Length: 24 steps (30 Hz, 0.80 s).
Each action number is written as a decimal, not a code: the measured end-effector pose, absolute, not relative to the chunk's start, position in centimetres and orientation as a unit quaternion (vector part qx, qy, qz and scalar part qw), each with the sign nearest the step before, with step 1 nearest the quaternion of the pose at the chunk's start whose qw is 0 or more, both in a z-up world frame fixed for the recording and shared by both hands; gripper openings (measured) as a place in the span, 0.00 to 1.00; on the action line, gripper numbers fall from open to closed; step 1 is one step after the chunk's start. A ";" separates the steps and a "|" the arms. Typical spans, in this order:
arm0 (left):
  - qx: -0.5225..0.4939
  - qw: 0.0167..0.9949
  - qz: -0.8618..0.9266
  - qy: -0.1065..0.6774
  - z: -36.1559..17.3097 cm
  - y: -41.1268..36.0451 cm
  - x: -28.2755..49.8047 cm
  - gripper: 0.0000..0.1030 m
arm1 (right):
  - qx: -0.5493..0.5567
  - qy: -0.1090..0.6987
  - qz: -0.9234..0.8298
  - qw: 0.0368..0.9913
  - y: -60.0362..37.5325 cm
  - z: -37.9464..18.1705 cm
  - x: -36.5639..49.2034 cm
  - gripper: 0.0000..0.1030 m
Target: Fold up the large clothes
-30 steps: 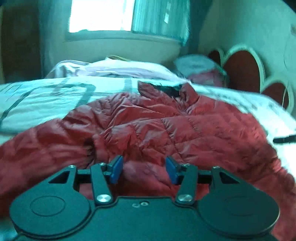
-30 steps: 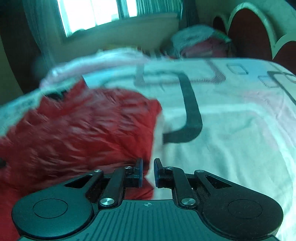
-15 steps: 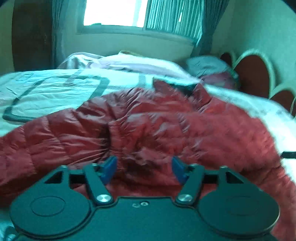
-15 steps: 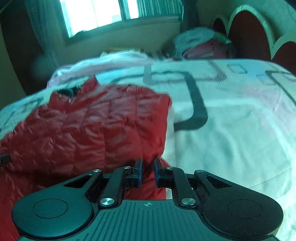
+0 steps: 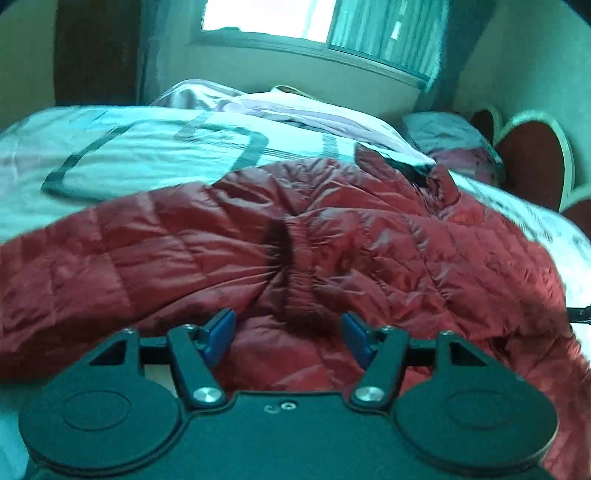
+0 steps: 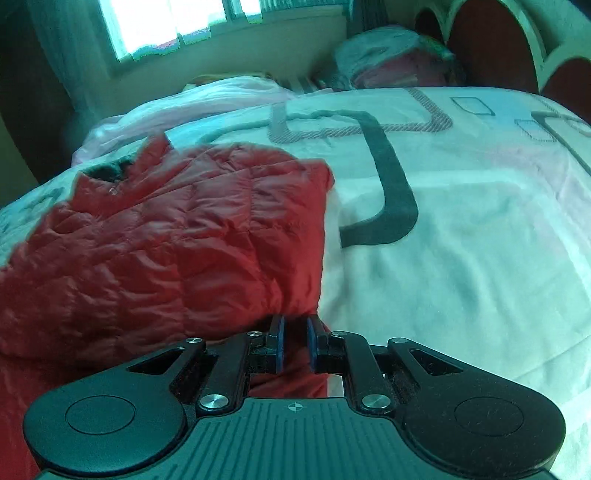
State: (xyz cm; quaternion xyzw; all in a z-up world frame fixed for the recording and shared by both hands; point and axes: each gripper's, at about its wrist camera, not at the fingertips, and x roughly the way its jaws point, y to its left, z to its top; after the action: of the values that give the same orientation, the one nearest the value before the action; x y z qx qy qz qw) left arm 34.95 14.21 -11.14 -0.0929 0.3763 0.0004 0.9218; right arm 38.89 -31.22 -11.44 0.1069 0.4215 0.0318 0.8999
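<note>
A red quilted jacket (image 5: 332,236) lies spread across the bed (image 5: 140,158), on a pale cover printed with dark rounded outlines. Its collar (image 5: 417,173) points toward the far end, where the pillows (image 5: 295,107) sit under the window (image 5: 266,14).

The left gripper (image 5: 288,332) hangs low over the near part of the jacket with its blue pads (image 5: 221,332) set wide apart. Between them sits a bunched ridge of red fabric, a gathered cuff or seam running away from the gripper, but neither pad touches it; the jaws stand open around it with red cloth showing on both sides.

The right gripper (image 6: 294,343) is at the jacket's (image 6: 177,236) right-hand edge, where the red fabric ends in a folded side and the white cover (image 6: 461,258) begins. Its jaws are drawn in to a narrow slot, and a strip of red fabric fills that slot, so it appears to be pinching the jacket's edge. From this side the jacket rises as a puffy fold just ahead of the fingers, with the dark inside of the collar (image 6: 107,171) visible at the far left.

A curved, dark red headboard (image 6: 491,44) stands at the right of the room, with a bundle of bedding (image 6: 391,55) beside it.
</note>
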 end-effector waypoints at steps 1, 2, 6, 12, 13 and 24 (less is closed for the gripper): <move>-0.096 0.923 0.010 0.372 -10.9 14.8 34.4 0.64 | 0.120 0.396 0.024 0.910 -31.7 -10.4 38.1 0.12; -0.096 0.925 0.024 0.367 -10.6 15.3 33.9 0.67 | 0.132 0.375 0.015 0.918 -32.2 -9.7 37.4 0.12; -0.138 0.925 0.071 0.346 -10.0 19.0 30.9 0.82 | 0.165 0.363 -0.007 0.917 -33.6 -8.7 35.5 0.13; -0.245 0.896 0.173 0.327 -10.6 26.5 25.3 0.76 | 0.176 0.369 -0.023 0.912 -33.5 -9.2 35.0 0.61; -0.272 0.889 0.187 0.318 -10.8 27.9 24.4 0.73 | 0.168 0.354 -0.023 0.920 -33.1 -8.9 34.6 0.79; -0.479 0.807 0.293 0.182 -13.5 38.8 20.7 0.46 | 0.155 0.359 0.015 0.920 -29.3 -8.2 35.6 0.78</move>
State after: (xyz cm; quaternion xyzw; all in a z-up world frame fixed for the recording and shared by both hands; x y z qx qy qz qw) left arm 20.75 38.82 -13.48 -0.4791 0.1817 0.2931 0.8072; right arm 35.64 -29.34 -8.24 0.1546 0.3586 0.0152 0.9205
